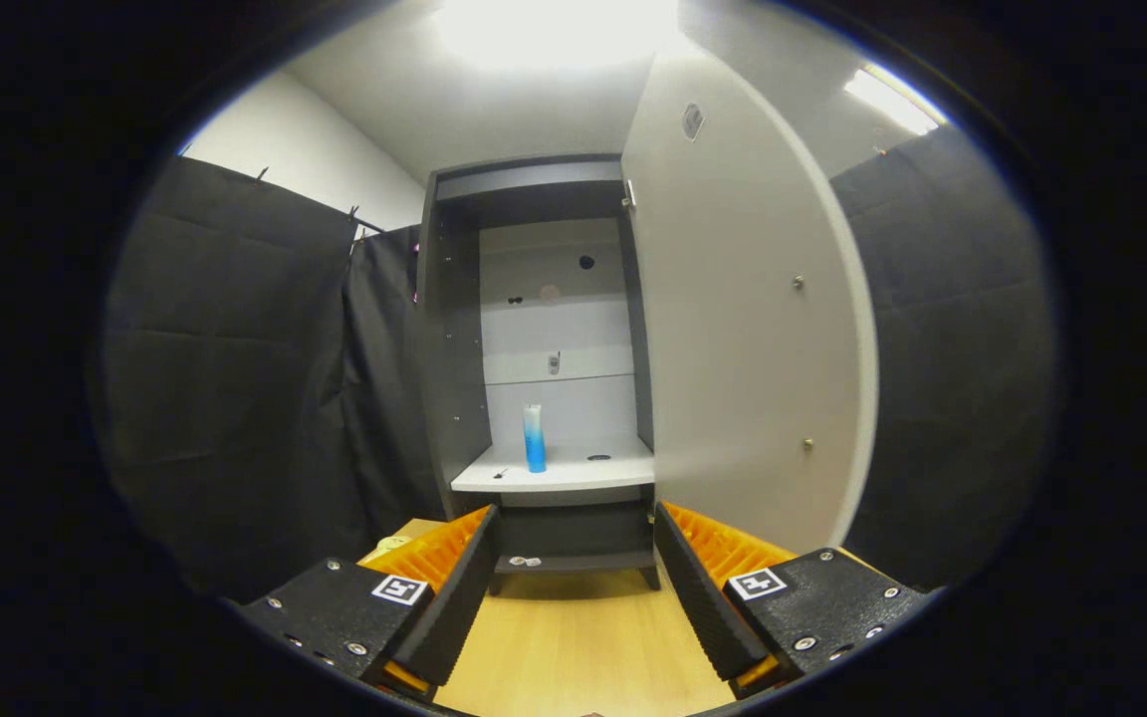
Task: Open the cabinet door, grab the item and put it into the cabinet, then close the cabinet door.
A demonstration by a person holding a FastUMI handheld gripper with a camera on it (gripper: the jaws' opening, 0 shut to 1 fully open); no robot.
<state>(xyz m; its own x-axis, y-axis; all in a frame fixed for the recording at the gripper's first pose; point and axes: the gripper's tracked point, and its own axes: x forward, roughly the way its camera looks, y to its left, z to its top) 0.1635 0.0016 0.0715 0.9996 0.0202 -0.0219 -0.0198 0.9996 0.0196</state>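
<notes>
Tongs: gripper [573, 588] has its fingers wide apart, holding nothing, touching nothing.
Below: light wooden table top [583, 647] under the fingers.
Item: small blue and white bottle [534, 438] stands on the white shelf [559, 468] inside the tall grey cabinet [454, 349], well beyond the fingers.
Door: big white cabinet door [743, 329] is swung open.
Risk: a hard push could slam the door and tip the bottle.

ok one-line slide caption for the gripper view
Open tongs face the cabinet, door swung wide, blue bottle upright on its shelf.
</notes>
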